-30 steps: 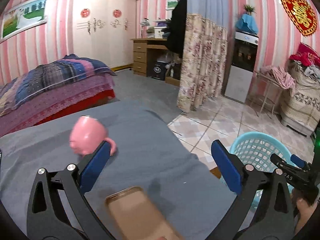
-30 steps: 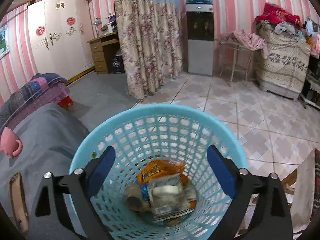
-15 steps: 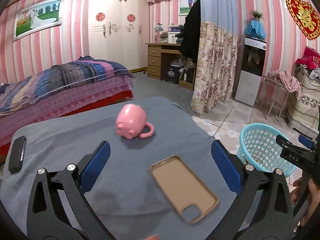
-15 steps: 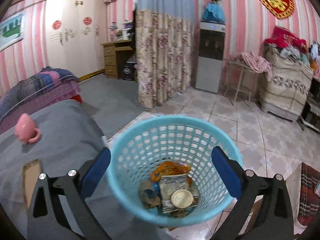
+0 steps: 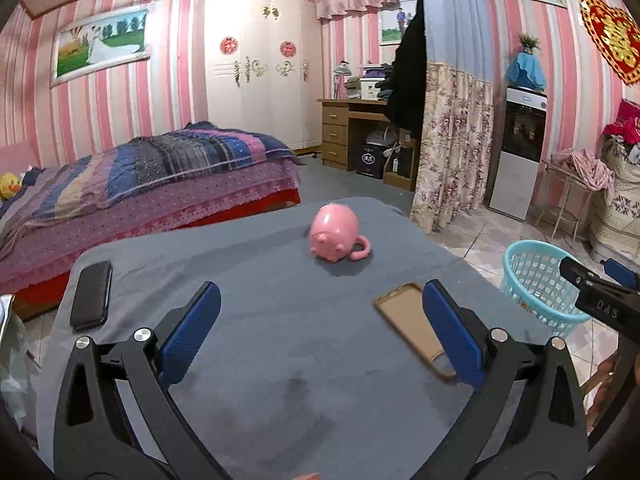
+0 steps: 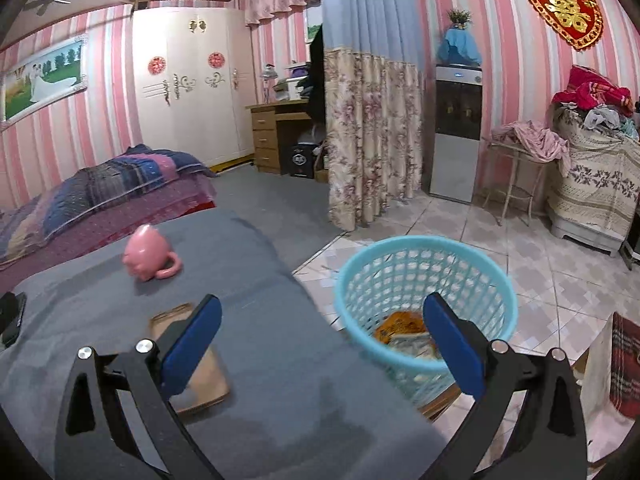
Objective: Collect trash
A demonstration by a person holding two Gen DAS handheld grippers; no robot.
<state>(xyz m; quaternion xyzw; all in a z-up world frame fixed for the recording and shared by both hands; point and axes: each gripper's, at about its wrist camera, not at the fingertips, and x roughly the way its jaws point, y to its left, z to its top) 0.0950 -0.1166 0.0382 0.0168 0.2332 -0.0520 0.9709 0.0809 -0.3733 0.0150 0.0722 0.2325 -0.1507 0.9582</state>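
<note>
Left gripper (image 5: 320, 334): fingers spread, empty, above the table (image 5: 260, 280). Right gripper (image 6: 320, 340): fingers spread, empty. Basket (image 6: 426, 300) at 1 o'clock, trash (image 6: 404, 330) inside, just beside the right finger (image 6: 450, 346).

The walls (image 5: 168, 92) wear pink and white stripes, and the wardrobe (image 5: 256, 68) is cream with red round emblems. A quilt (image 5: 172, 164) in blue, purple and grey plaid covers the bed over a dotted purple spread with red beneath. The table cloth (image 5: 260, 280) is plain slate grey. On it sit a glossy pink mug (image 5: 334, 238), a tan phone case (image 5: 412, 328) and a black phone (image 5: 91, 294). The basket (image 6: 424, 292) is pale turquoise lattice, holding an orange wrapper (image 6: 400, 324). The curtain (image 6: 372, 136) is beige with mauve flowers under plain blue. Both grippers show blue pads (image 5: 190, 336) on black frames. A red and gold heart (image 6: 562, 6) hangs high.
</note>
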